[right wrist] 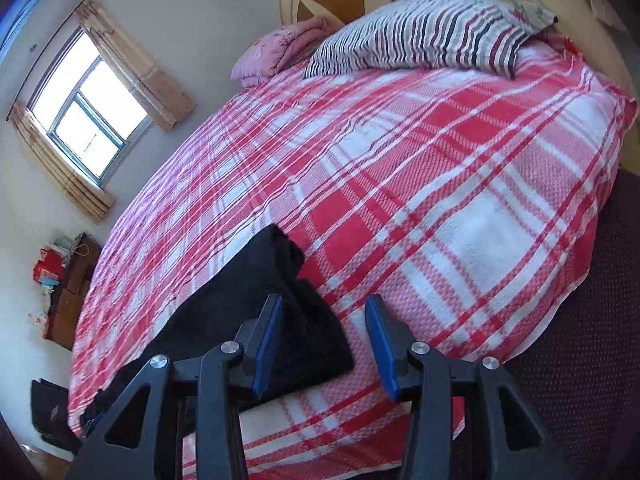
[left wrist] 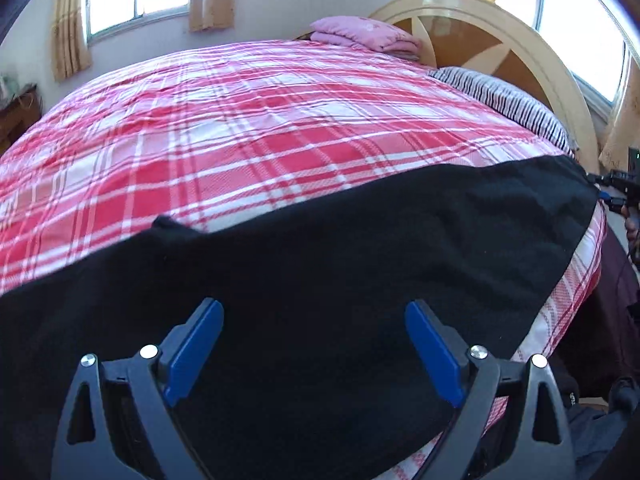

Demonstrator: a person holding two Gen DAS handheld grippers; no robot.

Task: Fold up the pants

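Note:
Black pants (left wrist: 320,240) lie flat in a long band across the near edge of a red and white plaid bed (left wrist: 240,120). My left gripper (left wrist: 314,308) hovers just above their middle, its blue pads (left wrist: 196,352) wide apart and open, nothing pinched. In the right wrist view the pants' end (right wrist: 240,312) reaches in from the lower left. My right gripper (right wrist: 325,300) stands half open over that end's corner. Its left pad (right wrist: 268,340) is over the cloth and its right pad over bare plaid (right wrist: 440,200), neither pressing. The right gripper (left wrist: 618,196) also shows by the pants' right end.
A striped pillow (right wrist: 432,36) and a folded pink blanket (right wrist: 280,50) lie by the rounded headboard (left wrist: 480,28). A low wooden cabinet (right wrist: 68,292) with clutter stands against the far wall under a window. A dark surface (right wrist: 580,320) runs along the bed's right side.

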